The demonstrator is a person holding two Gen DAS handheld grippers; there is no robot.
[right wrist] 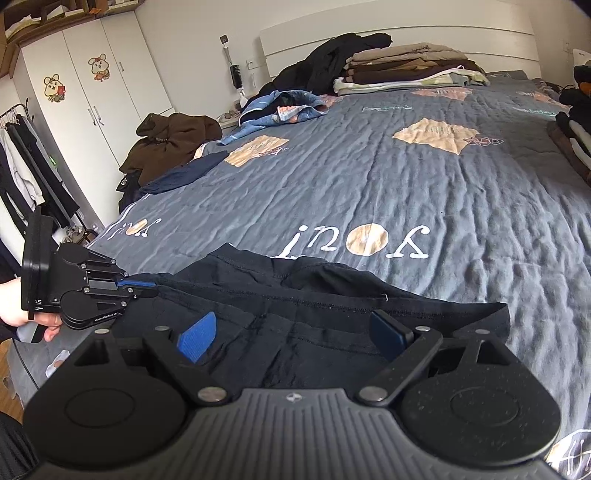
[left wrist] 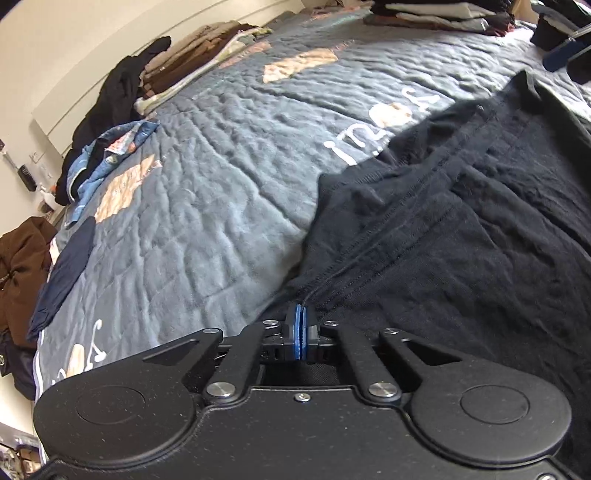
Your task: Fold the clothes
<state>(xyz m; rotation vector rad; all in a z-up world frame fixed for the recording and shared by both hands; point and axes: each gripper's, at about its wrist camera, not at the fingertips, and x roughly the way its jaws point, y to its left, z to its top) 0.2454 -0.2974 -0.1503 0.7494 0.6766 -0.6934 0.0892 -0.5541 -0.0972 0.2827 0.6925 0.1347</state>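
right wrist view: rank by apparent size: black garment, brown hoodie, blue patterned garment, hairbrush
1. black garment, though it is nearest the camera, which inflates it
2-3. brown hoodie and blue patterned garment: look alike, and they lie at different depths, so not ranked
4. hairbrush

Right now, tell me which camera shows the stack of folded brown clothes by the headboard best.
The right wrist view: the stack of folded clothes sits upright and whole near the headboard. The left wrist view shows the same stack tilted and squeezed at the picture's edge.
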